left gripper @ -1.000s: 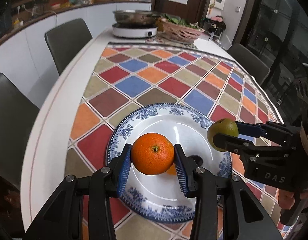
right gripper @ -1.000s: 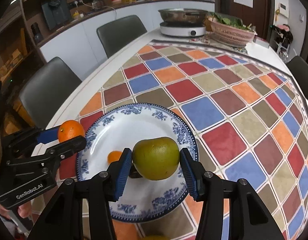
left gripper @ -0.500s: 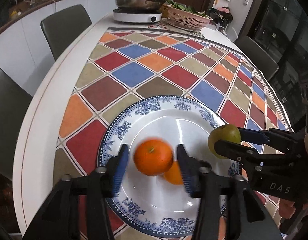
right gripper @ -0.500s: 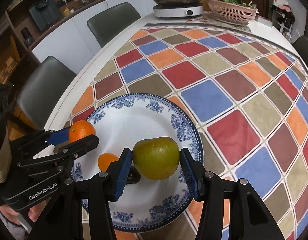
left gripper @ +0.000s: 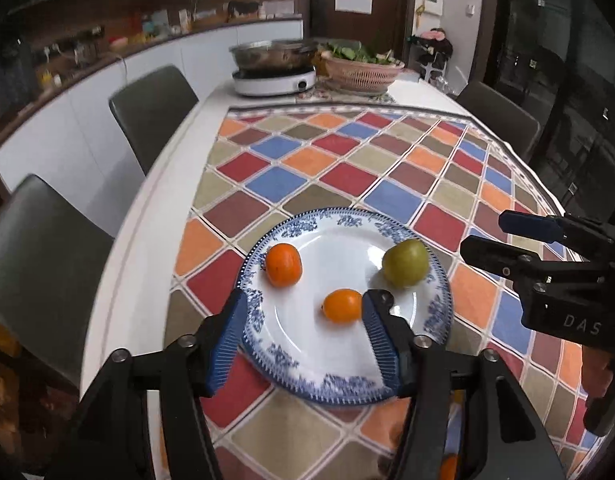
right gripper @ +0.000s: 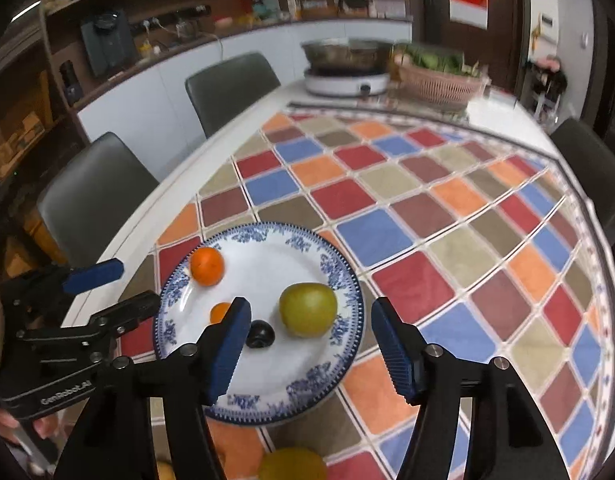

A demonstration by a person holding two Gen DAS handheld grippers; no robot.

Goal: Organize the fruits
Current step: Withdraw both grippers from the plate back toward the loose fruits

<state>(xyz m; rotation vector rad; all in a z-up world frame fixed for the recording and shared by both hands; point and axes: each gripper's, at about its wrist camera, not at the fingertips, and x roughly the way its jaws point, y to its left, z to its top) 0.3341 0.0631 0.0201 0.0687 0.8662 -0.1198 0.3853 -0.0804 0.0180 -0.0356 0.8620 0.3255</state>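
A blue-patterned white plate lies on the checkered tablecloth. On it rest an orange, a smaller orange fruit, a green fruit and a small dark fruit. My left gripper is open and empty above the plate's near rim. My right gripper is open and empty, just behind the green fruit; it also shows in the left wrist view.
Another yellow-green fruit lies on the cloth below the right gripper. An induction cooker with a steel pot and a basket of greens stand at the table's far end. Grey chairs line the left side.
Both grippers opened and pulled back and up. The orange left my left gripper and the green fruit left my right gripper; both now rest on the plate.
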